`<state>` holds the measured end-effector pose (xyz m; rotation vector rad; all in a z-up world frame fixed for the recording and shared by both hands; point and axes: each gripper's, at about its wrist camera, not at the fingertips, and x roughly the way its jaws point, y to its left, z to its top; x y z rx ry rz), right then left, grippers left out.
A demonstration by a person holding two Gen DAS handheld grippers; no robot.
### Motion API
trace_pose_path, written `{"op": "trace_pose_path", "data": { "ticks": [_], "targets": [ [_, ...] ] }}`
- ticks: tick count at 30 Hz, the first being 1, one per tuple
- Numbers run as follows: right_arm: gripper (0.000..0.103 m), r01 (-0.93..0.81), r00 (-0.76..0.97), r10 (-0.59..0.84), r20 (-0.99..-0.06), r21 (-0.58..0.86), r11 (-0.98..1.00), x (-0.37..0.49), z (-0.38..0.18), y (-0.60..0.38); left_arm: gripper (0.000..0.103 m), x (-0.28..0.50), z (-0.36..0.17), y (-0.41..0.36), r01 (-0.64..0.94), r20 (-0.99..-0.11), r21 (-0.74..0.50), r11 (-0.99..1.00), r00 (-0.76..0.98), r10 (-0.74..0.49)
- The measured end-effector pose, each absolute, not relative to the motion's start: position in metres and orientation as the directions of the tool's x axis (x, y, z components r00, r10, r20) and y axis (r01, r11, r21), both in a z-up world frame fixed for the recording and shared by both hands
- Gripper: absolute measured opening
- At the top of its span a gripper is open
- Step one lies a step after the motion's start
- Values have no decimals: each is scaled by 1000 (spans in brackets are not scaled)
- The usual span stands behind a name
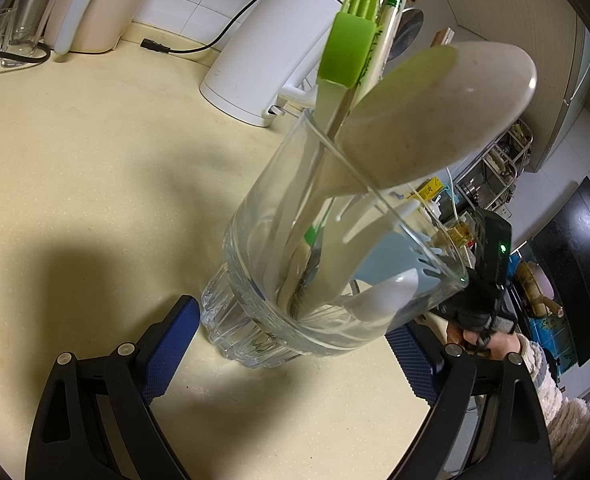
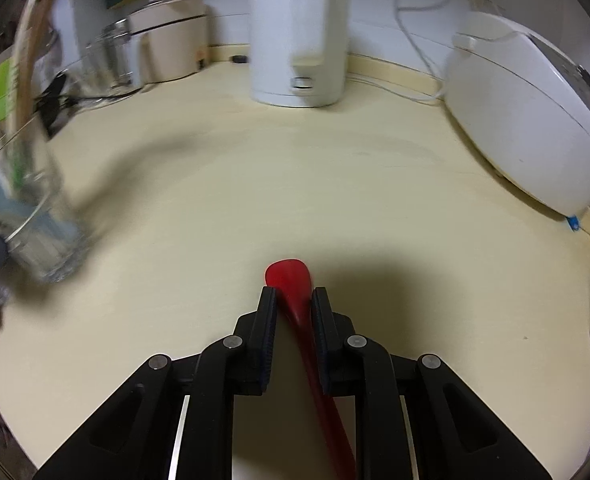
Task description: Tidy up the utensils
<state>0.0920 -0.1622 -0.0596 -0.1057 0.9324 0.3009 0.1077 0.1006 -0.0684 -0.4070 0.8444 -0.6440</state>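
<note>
A clear glass jar point(image 1: 279, 280) stands on the cream counter point(image 1: 95, 160). It holds a green brush point(image 1: 347, 48), a beige rice paddle point(image 1: 435, 120), a blue slotted turner point(image 1: 391, 256), chopsticks point(image 1: 395, 12) and a white spoon point(image 1: 387, 292). My left gripper point(image 1: 295, 318) has its blue pads point(image 1: 175, 344) against both sides of the jar's base. In the right wrist view the jar point(image 2: 35, 216) is blurred at the left edge. My right gripper point(image 2: 293, 292) is shut on the neck of a red spoon point(image 2: 289, 276). The spoon's bowl pokes out ahead of the fingertips, just above the counter point(image 2: 255, 200).
A white kettle point(image 2: 299, 32) stands at the back, a white rice cooker point(image 2: 535, 120) to its right, and a beige appliance point(image 2: 167, 48) with empty glasses point(image 1: 15, 20) to its left. A black cord point(image 1: 199, 46) lies on the counter. A person's hand point(image 1: 503, 344) holds the right gripper beyond the jar.
</note>
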Motion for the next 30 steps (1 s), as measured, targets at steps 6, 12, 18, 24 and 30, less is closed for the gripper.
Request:
{"op": "trace_pose_path", "data": {
  "ticks": [6, 12, 18, 24, 30],
  "targets": [
    [17, -373, 541, 268, -797, 57, 926, 74, -58, -136, 94, 108, -69, 101, 360, -556, -569, 740, 494, -668],
    [17, -447, 508, 332, -794, 86, 891, 55, -54, -109, 94, 108, -69, 101, 360, -556, -569, 739, 494, -668],
    [17, -507, 471, 384, -794, 112, 855, 39, -51, -92, 94, 108, -69, 101, 360, -556, -569, 739, 494, -668],
    [18, -519, 471, 389, -792, 109, 848, 33, -51, -88, 94, 108, -69, 101, 360, -556, -569, 739, 494, -669],
    [21, -480, 492, 405, -771, 148, 865, 33, -44, -99, 94, 108, -69, 101, 360, -555, -569, 739, 494, -669]
  ]
}}
